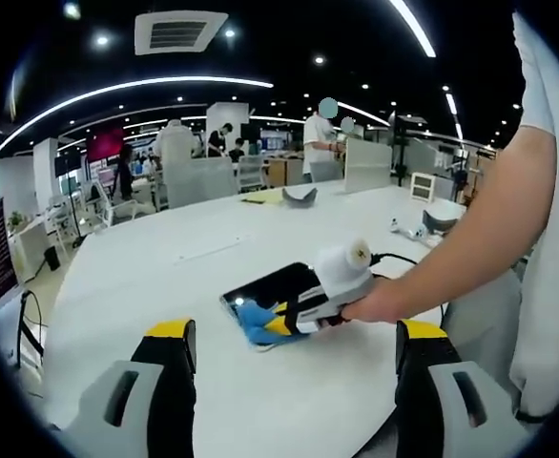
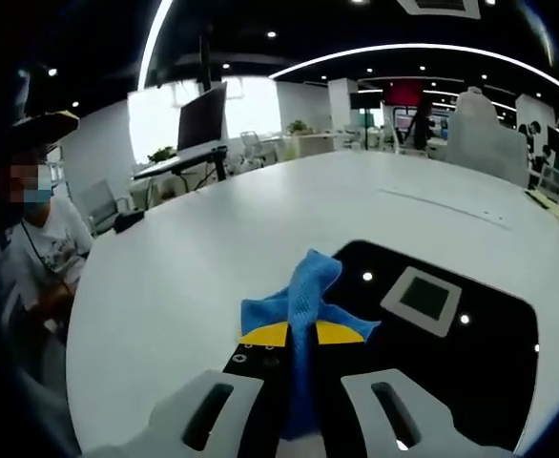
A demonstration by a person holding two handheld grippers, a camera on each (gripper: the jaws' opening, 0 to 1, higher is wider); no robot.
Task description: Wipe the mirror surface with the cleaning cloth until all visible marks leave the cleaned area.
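A flat dark mirror (image 1: 272, 286) (image 2: 451, 334) lies on the white table (image 1: 184, 277) (image 2: 213, 248) and reflects ceiling lights. My right gripper (image 2: 301, 336) is shut on a blue cleaning cloth (image 2: 303, 305), and the cloth rests on the mirror's near corner. The left gripper view looks at this from the side: the right gripper (image 1: 278, 322), held by a person's hand (image 1: 380, 303), presses the blue cloth (image 1: 256, 320) onto the mirror's near end. My left gripper (image 1: 294, 348) hangs open above the table, short of the mirror, with nothing between its jaws.
A person's arm (image 1: 480, 239) reaches in from the right. Small items (image 1: 299, 196) lie at the far table edge, with a white device (image 1: 408, 229) on the right. A seated person (image 2: 31, 239) is at the table's left. Office desks and chairs stand behind.
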